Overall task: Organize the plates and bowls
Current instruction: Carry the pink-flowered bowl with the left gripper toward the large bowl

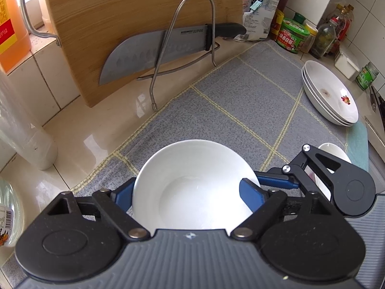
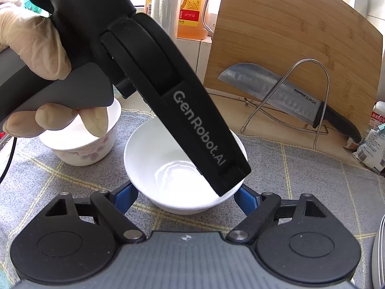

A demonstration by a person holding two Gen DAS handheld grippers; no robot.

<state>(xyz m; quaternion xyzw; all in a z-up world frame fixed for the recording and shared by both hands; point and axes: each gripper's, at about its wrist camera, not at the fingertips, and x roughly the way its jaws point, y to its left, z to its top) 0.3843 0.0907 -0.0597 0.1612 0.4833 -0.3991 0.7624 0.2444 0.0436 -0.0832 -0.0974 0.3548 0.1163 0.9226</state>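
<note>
Glossy beige stone desk (image 1: 101,130) carries everything. A grey cloth mat with yellow grid lines (image 1: 216,110) covers most of it, and the plain white ceramic bowl (image 1: 192,183) sits on the mat; positions below are relative to that bowl.

- Large bamboo cutting board (image 1: 132,12): stands upright well behind the bowl, against the tiled wall.
- Stack of shallow white plates (image 1: 329,96), the top one with a small fruit print: far right of the bowl in the left wrist view, well apart, at the mat's edge.
- Steel kitchen knife with black handle (image 1: 154,50): propped flat against the board, behind the bowl.
- White bowl with pink flower print (image 2: 81,144): just left of the plain bowl in the right wrist view, not touching it.

Right claw (image 2: 186,196): blue pads sit against both sides of the plain bowl's lower wall, gripping it.

Left claw (image 1: 190,192): straddles the same bowl from above. One pad is tucked behind the rim and the other overlaps it. Can't tell whether it's actually pressing. A hand in a beige glove (image 2: 31,41) holds its handle.
</note>
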